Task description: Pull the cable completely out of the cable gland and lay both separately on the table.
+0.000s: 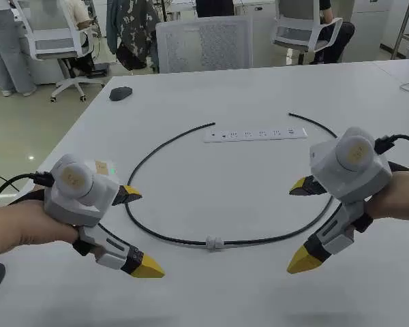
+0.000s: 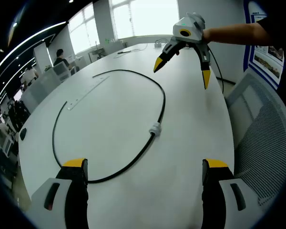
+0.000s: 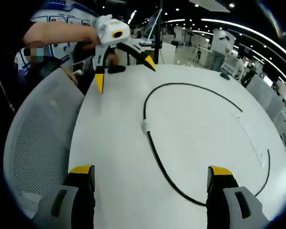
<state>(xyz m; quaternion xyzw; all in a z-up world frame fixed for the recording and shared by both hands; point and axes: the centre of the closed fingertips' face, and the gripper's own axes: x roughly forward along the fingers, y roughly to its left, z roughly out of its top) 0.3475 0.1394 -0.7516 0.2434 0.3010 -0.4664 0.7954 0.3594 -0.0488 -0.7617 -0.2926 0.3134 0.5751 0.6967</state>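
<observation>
A long black cable (image 1: 259, 241) lies in a wide loop on the white table (image 1: 259, 88). A small white cable gland (image 1: 214, 242) sits threaded on it at the loop's near side. My left gripper (image 1: 142, 231) hovers open to the left of the gland, and my right gripper (image 1: 300, 223) hovers open to its right. Neither touches the cable. In the left gripper view the gland (image 2: 155, 128) lies ahead of my open left gripper (image 2: 145, 164), with the right gripper (image 2: 181, 71) beyond. The right gripper view shows the gland (image 3: 145, 126) ahead of my open right gripper (image 3: 151, 170).
A white power strip (image 1: 255, 134) lies inside the loop's far side. A dark mouse (image 1: 120, 92) rests near the table's far left edge. A white mesh chair (image 1: 204, 42) stands behind the table, another chair (image 2: 262, 138) at the near side.
</observation>
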